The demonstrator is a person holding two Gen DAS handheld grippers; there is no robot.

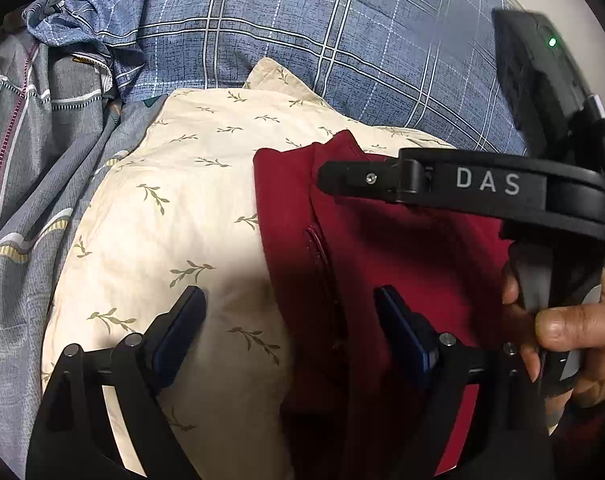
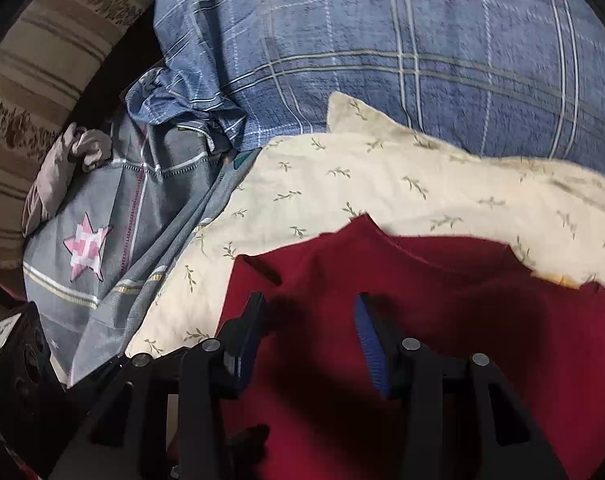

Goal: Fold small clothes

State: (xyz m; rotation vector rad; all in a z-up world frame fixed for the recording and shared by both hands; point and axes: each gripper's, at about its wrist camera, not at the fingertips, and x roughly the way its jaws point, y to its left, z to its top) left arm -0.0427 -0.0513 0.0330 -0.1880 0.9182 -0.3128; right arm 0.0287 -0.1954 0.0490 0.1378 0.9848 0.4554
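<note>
Because the red garment (image 1: 382, 248) lies spread on the cream leaf-print pillow (image 1: 174, 200), which gives it a raised, fairly flat bed to be folded on, both tools hang close above it rather than out over the grey patterned bedding (image 1: 26, 184) off to the left. Seen from the left wrist camera, the left gripper (image 1: 290, 300) has its jaws wide apart and holds nothing: its left finger is over bare cream cloth, its right finger over the red fabric, so the garment's left edge runs between the two. That pose looks like a line-up to pinch this edge, though I cannot tell whether the tips touch the cloth. Ahead and to the right of it, the right gripper (image 1: 342, 178) reaches across the garment's upper part, its handle gripped by the person's right hand (image 1: 562, 332) low at the right. From the right wrist camera, the right gripper (image 2: 310, 308) is likewise parted and empty, both fingers poised over red fabric just short of the garment's far hem, with the blue plaid pillow (image 2: 422, 60) well beyond. No fold looks started yet.
</note>
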